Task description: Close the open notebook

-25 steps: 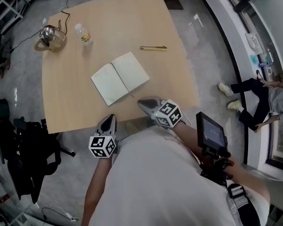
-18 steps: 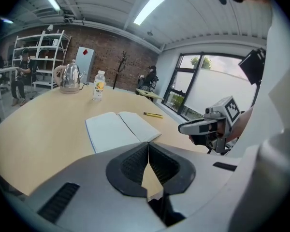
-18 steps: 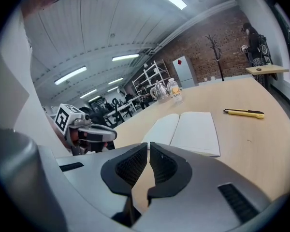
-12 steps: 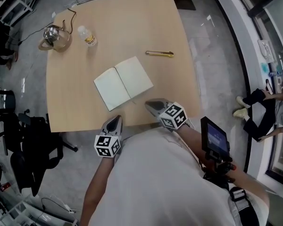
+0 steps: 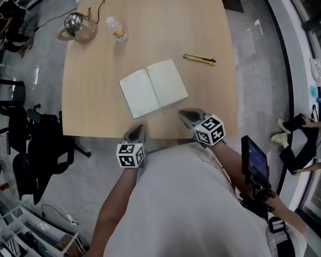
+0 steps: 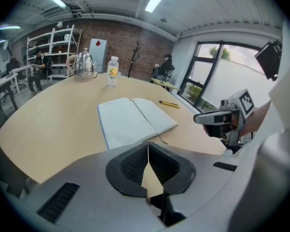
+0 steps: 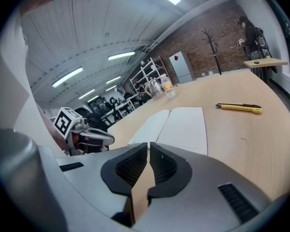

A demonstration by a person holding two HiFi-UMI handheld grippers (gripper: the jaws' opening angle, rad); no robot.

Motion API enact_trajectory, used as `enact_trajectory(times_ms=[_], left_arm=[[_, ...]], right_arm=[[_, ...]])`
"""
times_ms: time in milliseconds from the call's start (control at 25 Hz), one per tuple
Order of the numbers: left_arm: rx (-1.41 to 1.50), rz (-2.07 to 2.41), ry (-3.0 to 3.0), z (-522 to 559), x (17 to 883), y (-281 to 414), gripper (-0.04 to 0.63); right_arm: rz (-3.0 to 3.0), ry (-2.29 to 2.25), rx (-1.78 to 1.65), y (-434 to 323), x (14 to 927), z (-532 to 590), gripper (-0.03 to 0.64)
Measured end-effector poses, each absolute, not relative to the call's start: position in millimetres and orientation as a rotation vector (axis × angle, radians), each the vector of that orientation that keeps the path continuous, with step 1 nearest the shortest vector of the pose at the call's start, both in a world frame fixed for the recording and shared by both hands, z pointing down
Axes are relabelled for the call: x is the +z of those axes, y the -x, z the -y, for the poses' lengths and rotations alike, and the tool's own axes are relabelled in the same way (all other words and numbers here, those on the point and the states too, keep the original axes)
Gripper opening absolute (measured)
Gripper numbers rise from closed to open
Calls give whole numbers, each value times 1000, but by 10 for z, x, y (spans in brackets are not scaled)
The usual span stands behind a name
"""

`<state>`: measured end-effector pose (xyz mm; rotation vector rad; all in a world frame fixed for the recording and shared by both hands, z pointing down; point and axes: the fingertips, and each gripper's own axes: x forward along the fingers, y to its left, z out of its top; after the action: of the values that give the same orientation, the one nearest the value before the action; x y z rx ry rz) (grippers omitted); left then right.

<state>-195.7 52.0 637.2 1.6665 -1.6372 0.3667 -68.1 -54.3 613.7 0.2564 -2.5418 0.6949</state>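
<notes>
1. Lying open, the white paper notebook [image 5: 154,88] sits near-centre on the tan wooden table [image 5: 96,90]; not closed yet.
2. Left gripper [image 6: 148,144]: jaws pressed together, empty, notebook just beyond.
3. Right gripper [image 7: 148,145]: jaws almost together, empty; notebook ahead, left of it. The whole closing is left.

A thin white-paged notebook [image 5: 154,88] lies open and flat on the light wooden table, just above the head view's centre, pages blank, turned askew.
</notes>
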Motion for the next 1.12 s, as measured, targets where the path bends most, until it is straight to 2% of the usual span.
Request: enact_trajectory(times_ms=[440, 520, 600, 1120], left_arm=[[339, 1716, -1404, -530, 6787, 2423, 12], [323, 1693, -1380, -510, 6853, 2438, 80], [314, 1671, -1349, -508, 6933, 2448, 106], [357, 1694, -1247, -371, 7066, 2607, 110]], right_arm=[[2536, -224, 683, 744, 6145, 610, 25], [2536, -225, 689, 741, 6149, 612, 25], [2536, -228, 696, 726, 6153, 607, 25], [2532, -259, 712, 618, 6157, 742, 25]])
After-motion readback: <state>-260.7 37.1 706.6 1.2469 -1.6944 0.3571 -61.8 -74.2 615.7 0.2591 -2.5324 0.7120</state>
